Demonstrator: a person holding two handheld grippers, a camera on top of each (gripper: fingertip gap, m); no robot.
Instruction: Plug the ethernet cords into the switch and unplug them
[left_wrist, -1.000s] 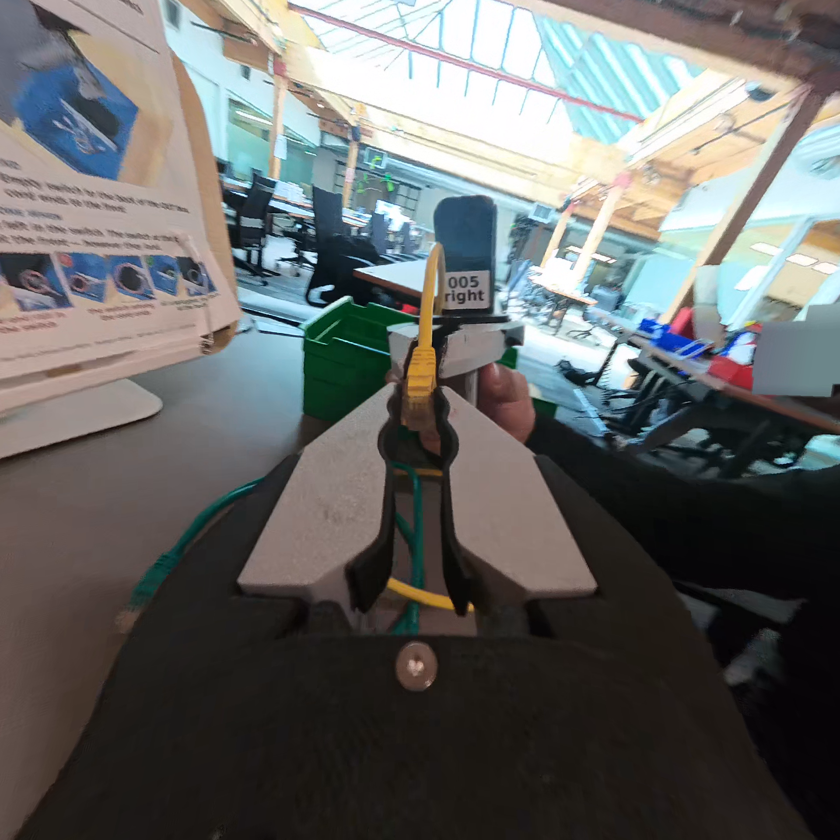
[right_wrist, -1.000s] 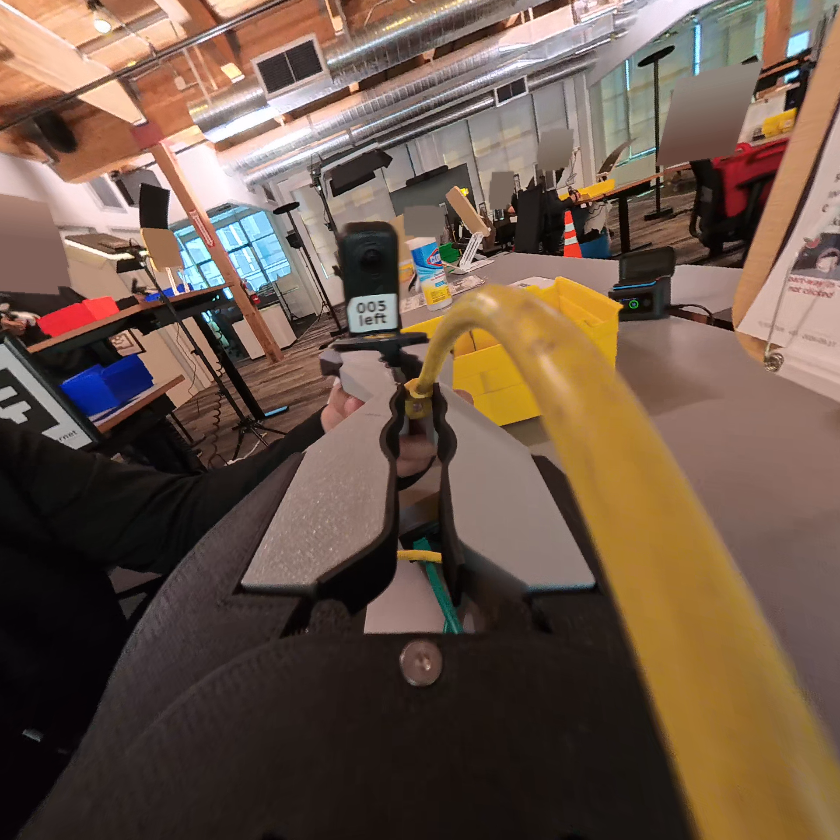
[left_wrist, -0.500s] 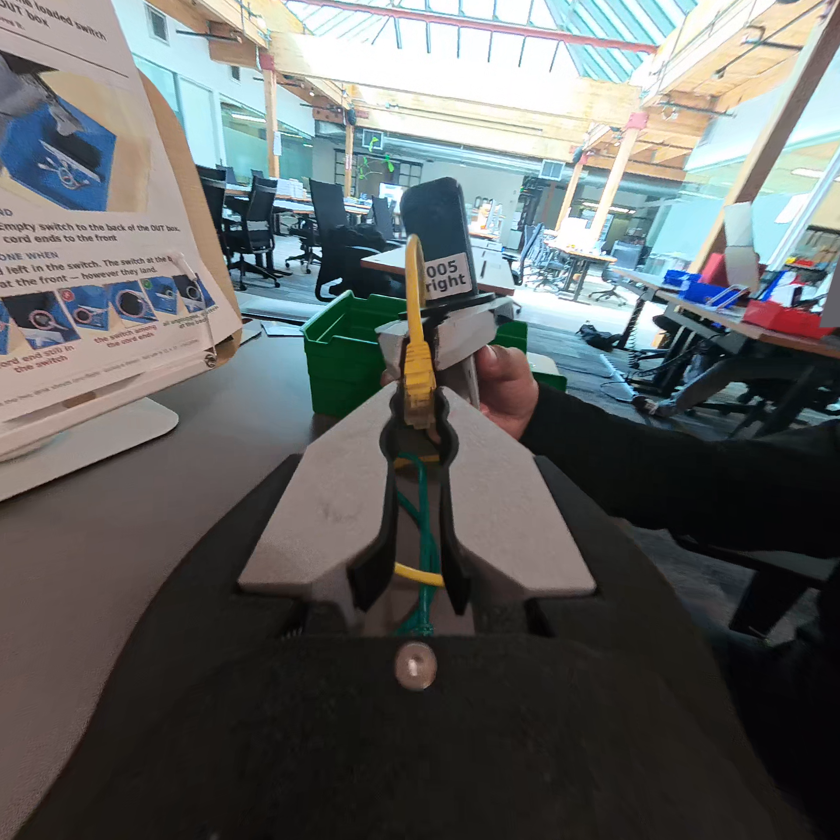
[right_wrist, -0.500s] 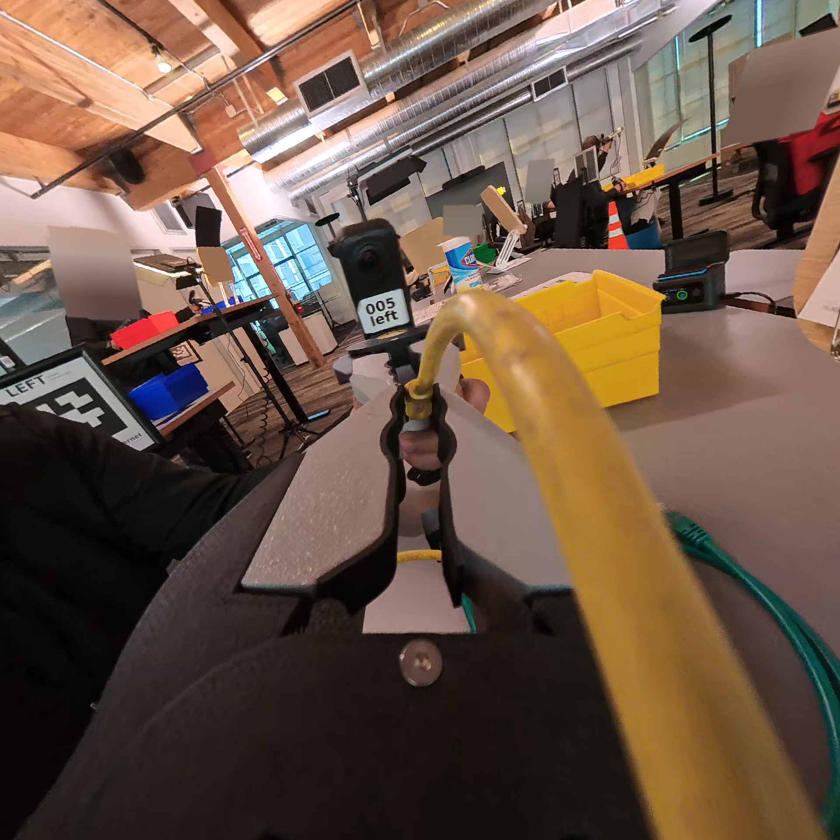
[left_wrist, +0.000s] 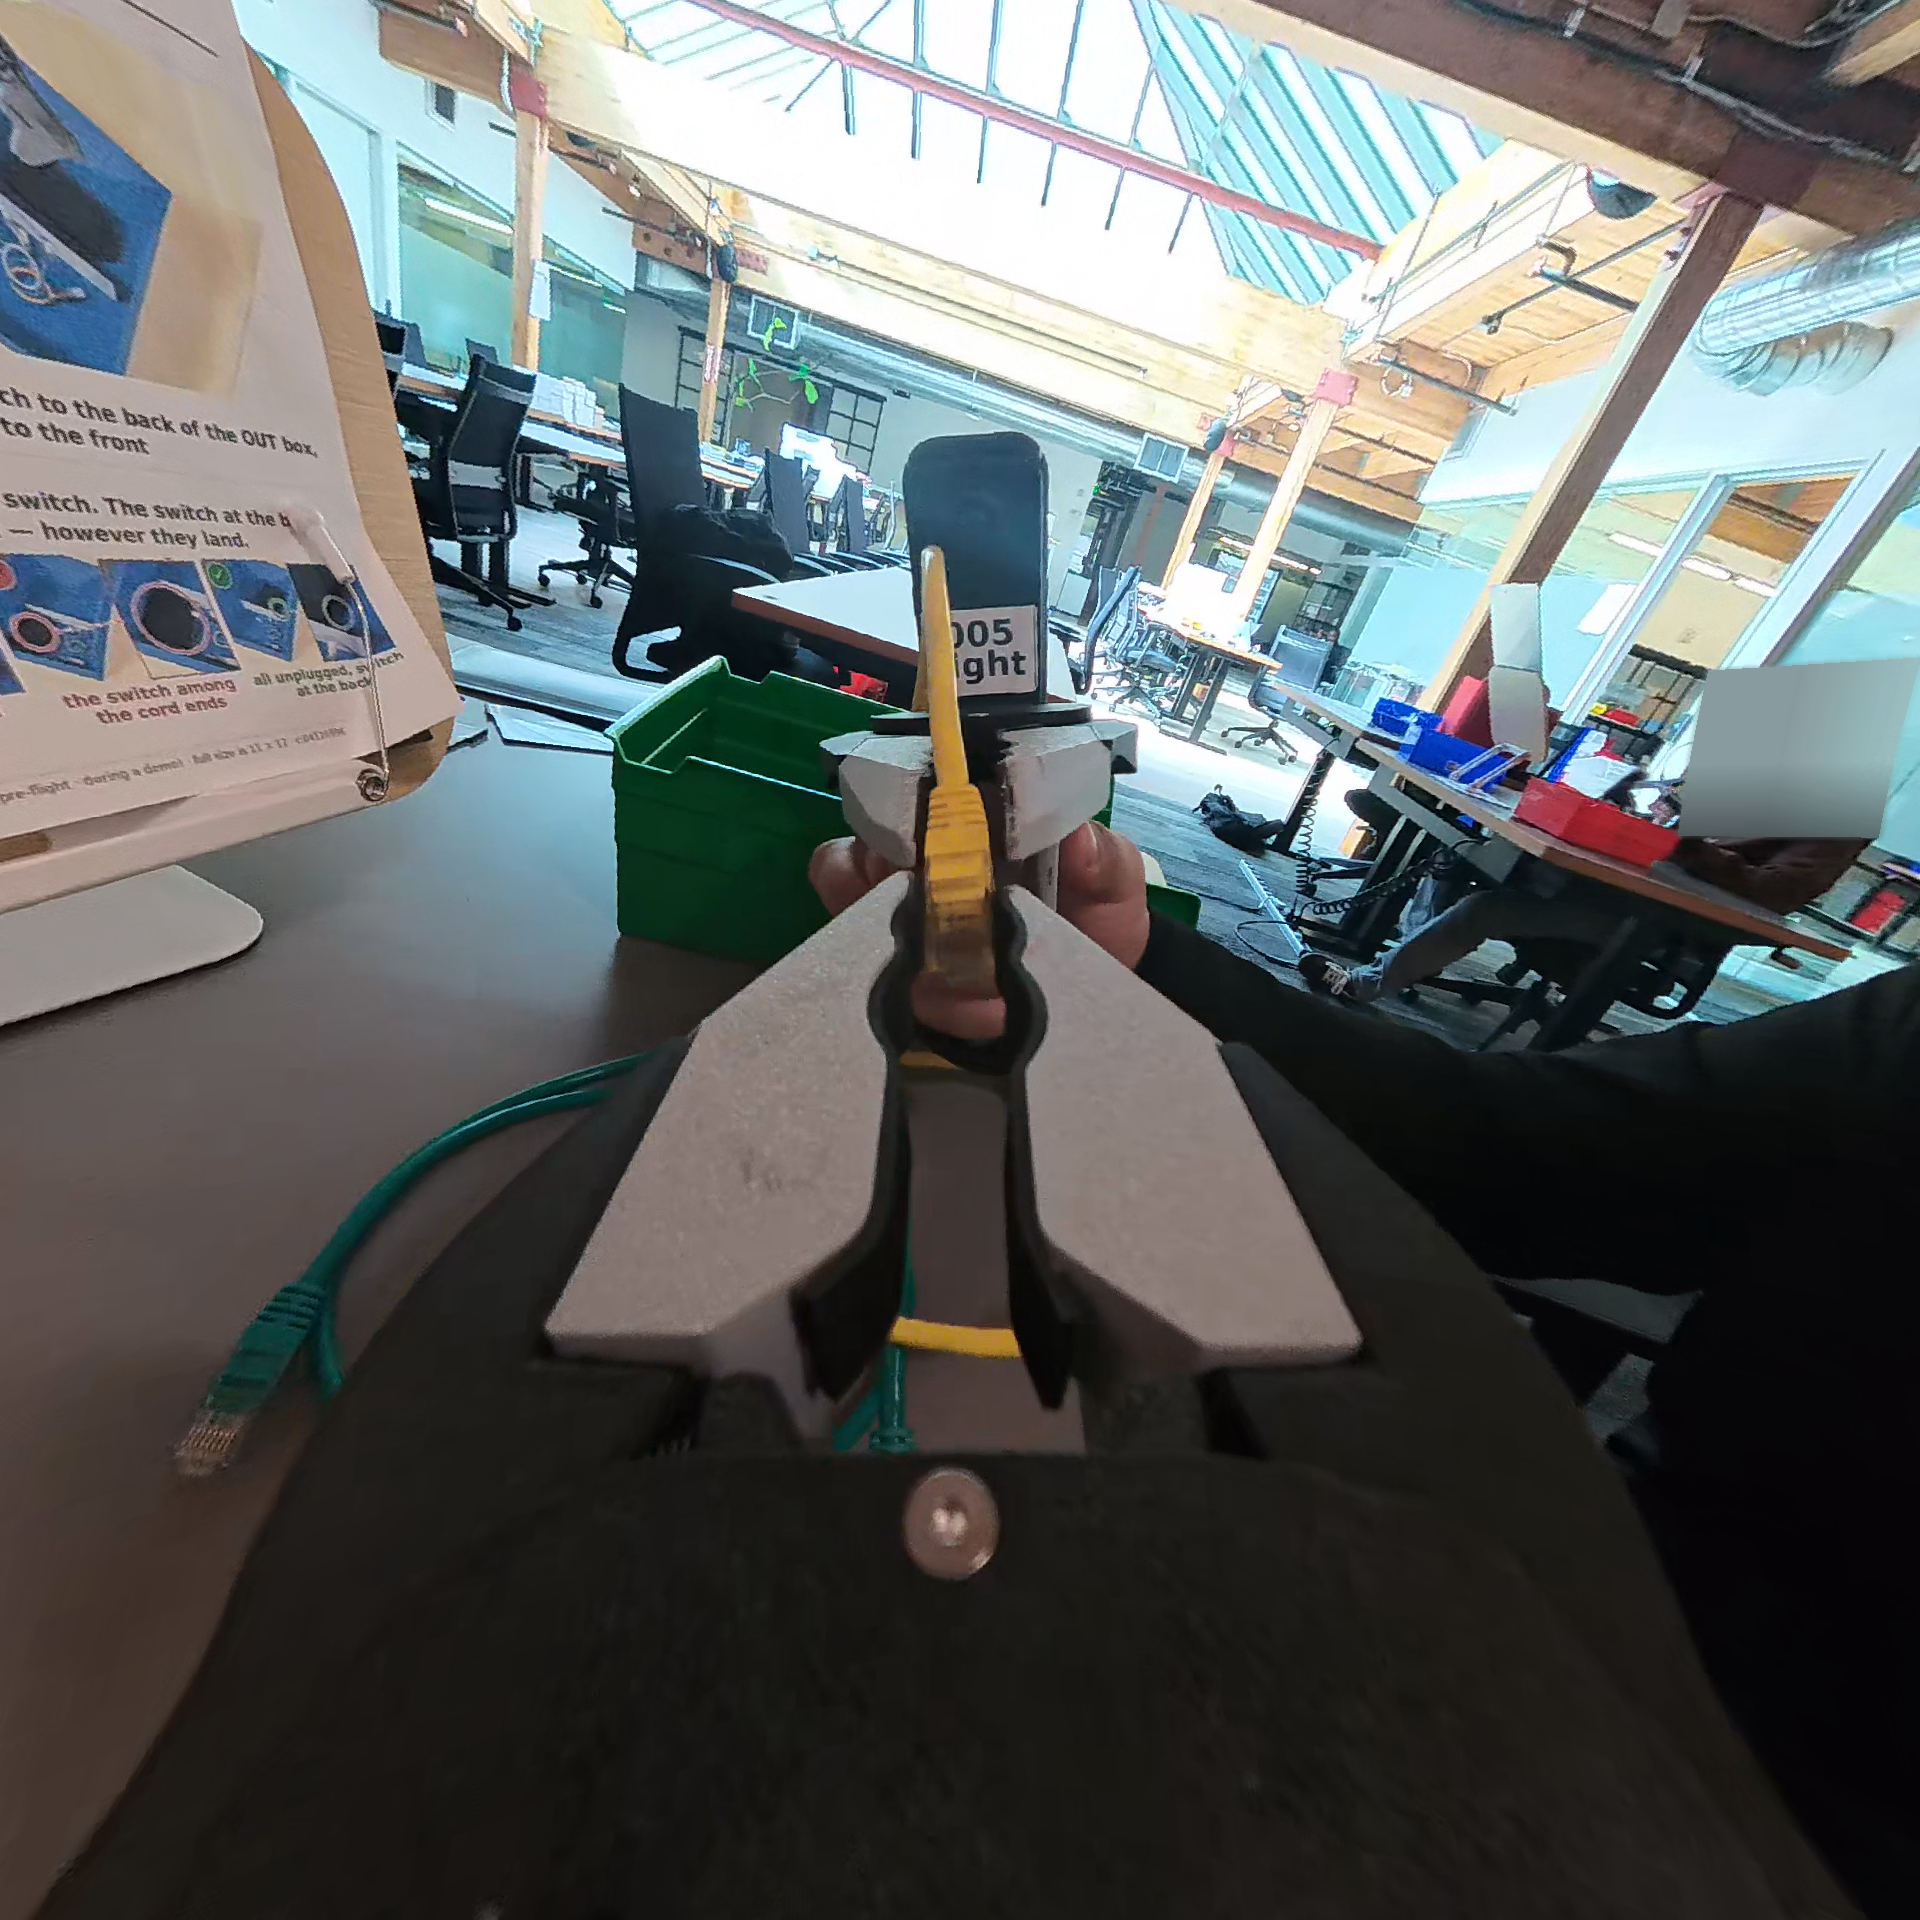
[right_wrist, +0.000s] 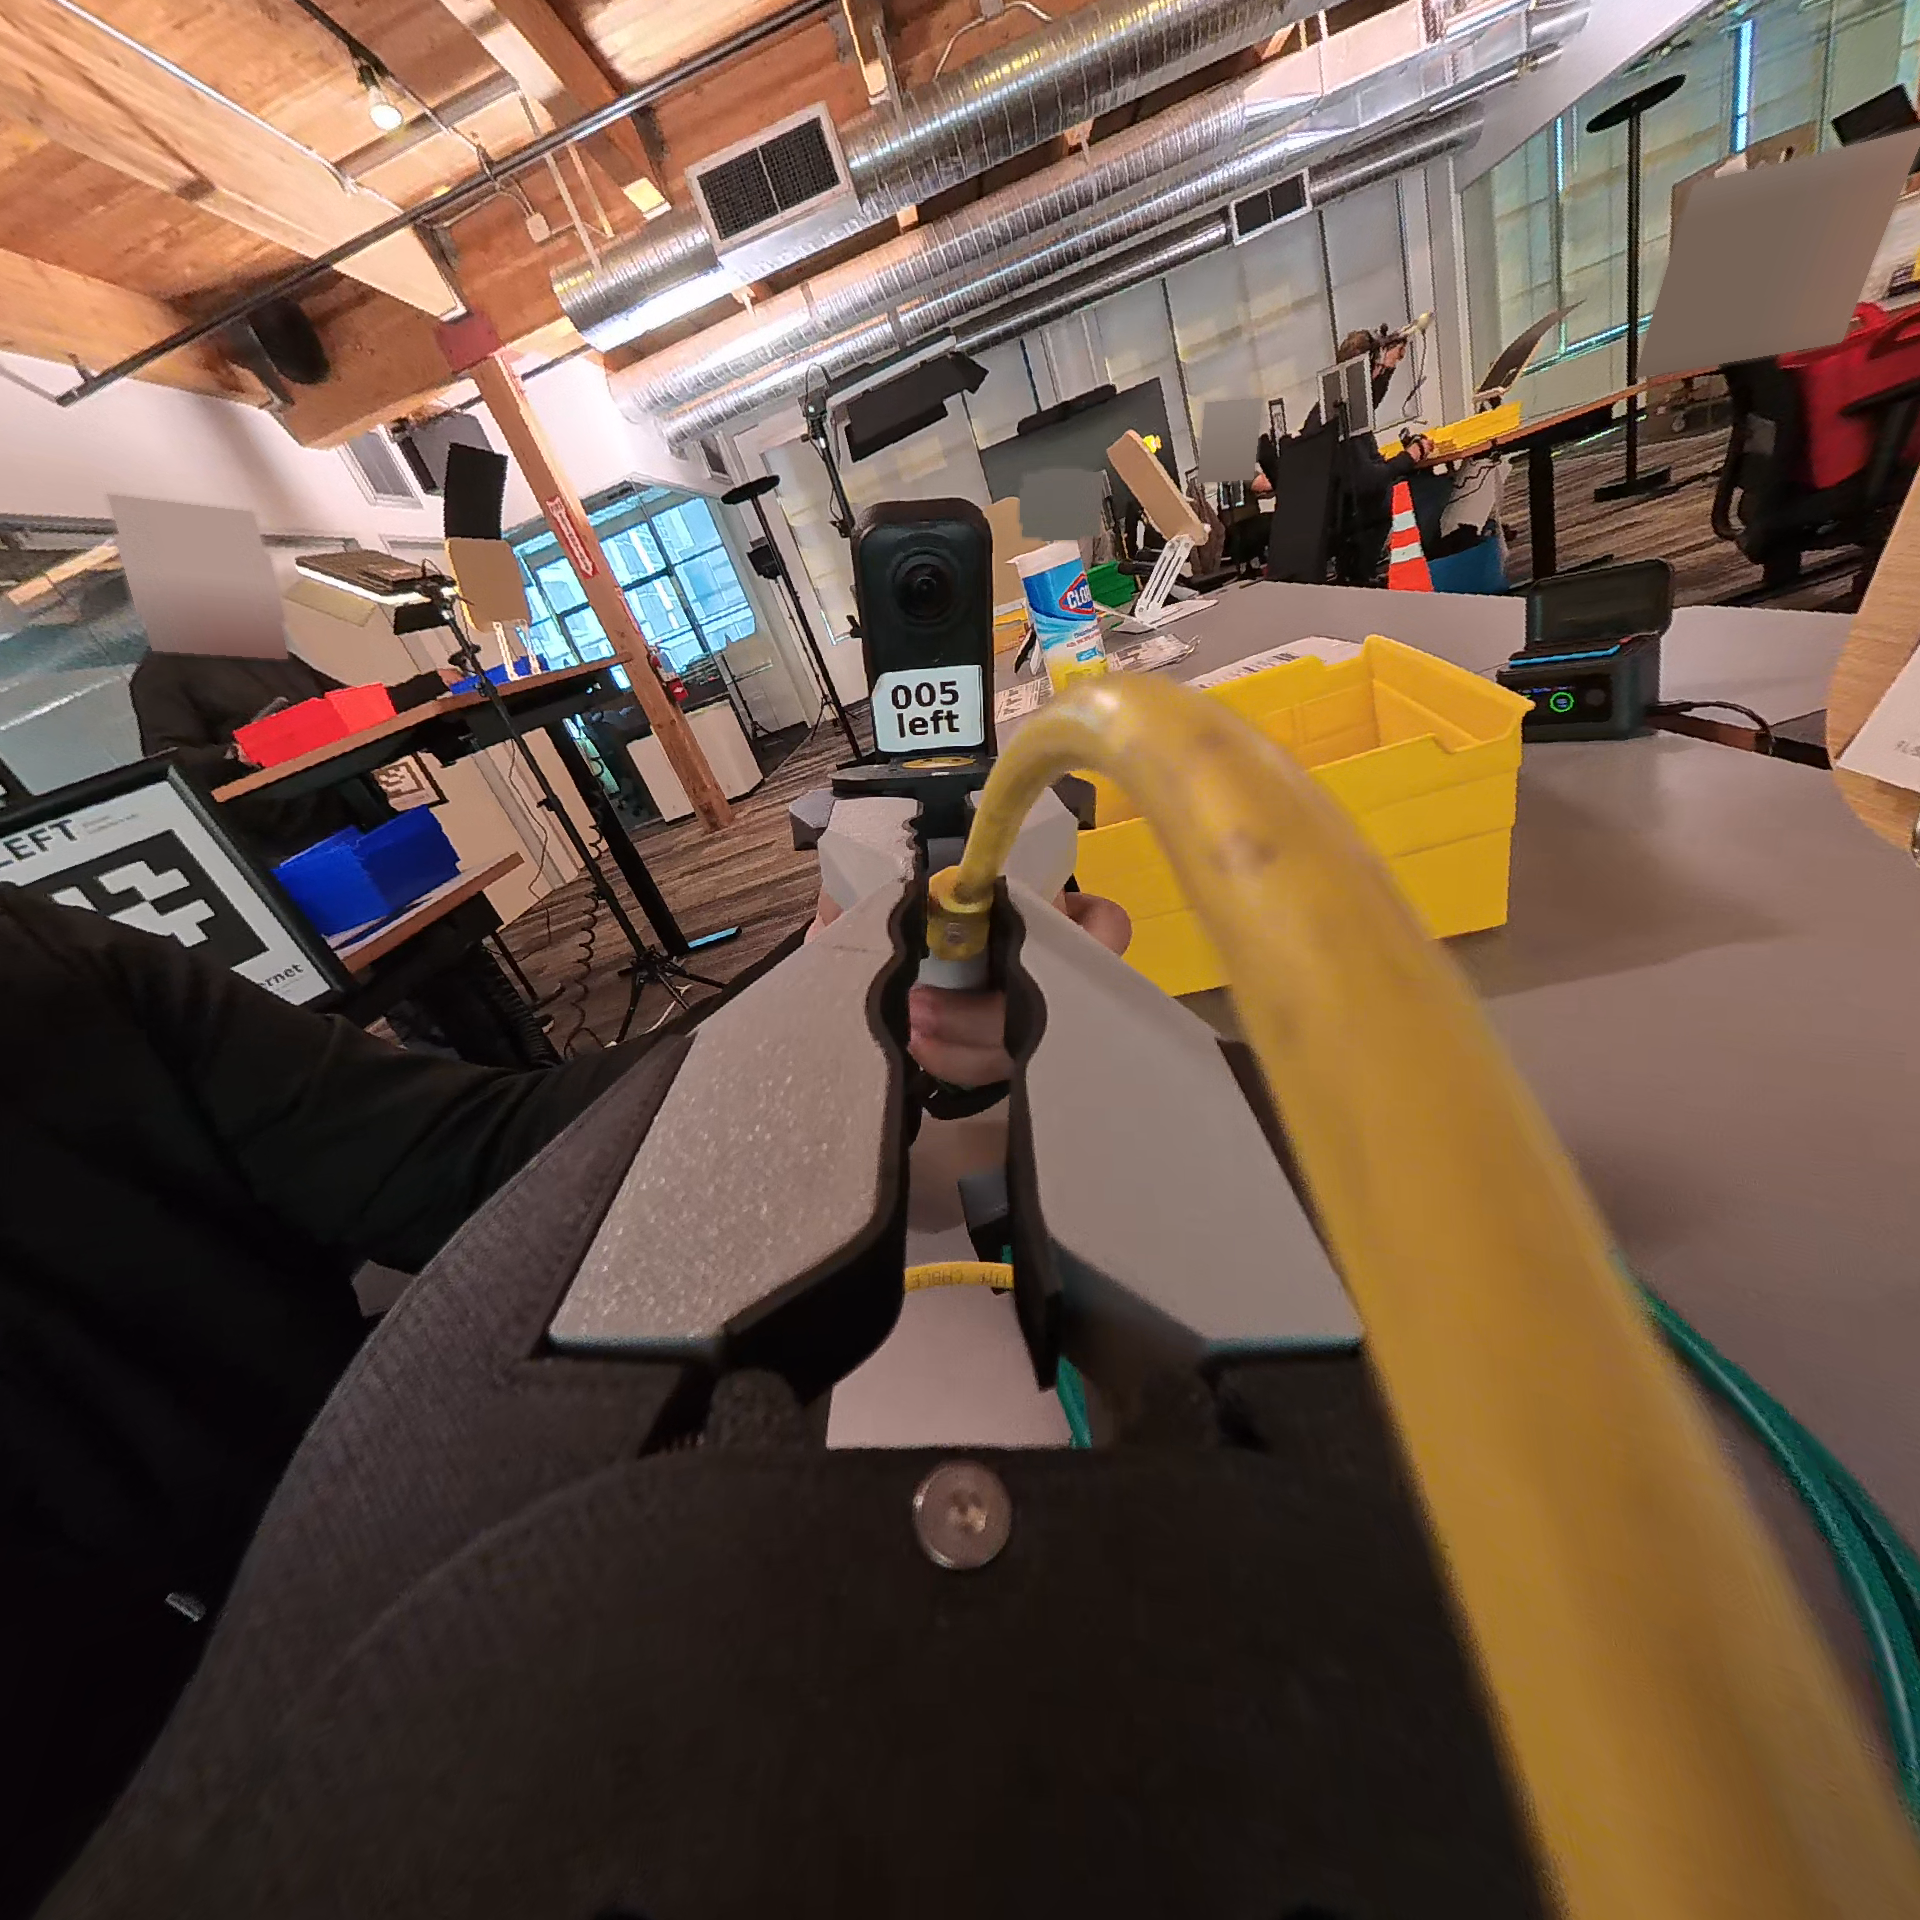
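Note:
My left gripper (left_wrist: 956, 940) is shut on the yellow ethernet plug (left_wrist: 954, 883), held up above the grey table (left_wrist: 364, 1039). My right gripper (right_wrist: 961, 935) faces it tip to tip and is shut on the same yellow cord (right_wrist: 1403, 1039) just behind the plug's boot (right_wrist: 954, 906). The cord arches up and back past the right camera, blurred. The right gripper also shows in the left wrist view (left_wrist: 966, 774), and the left gripper in the right wrist view (right_wrist: 940, 831). A green ethernet cord (left_wrist: 343, 1236) lies on the table, its plug (left_wrist: 213, 1439) free. No switch is in view.
A green bin (left_wrist: 727, 821) stands on the table behind the grippers and an instruction sheet on a white stand (left_wrist: 156, 571) at the left. A yellow bin (right_wrist: 1351, 779) and a black device (right_wrist: 1590, 665) stand on the far side. The green cord (right_wrist: 1818, 1507) runs along the right. The tips of both grippers are at nearly the same place.
Both grippers stay shut on the yellow cord, tip to tip. The pair has shifted and tilted a little, and the green cord's free plug is back in the left view.

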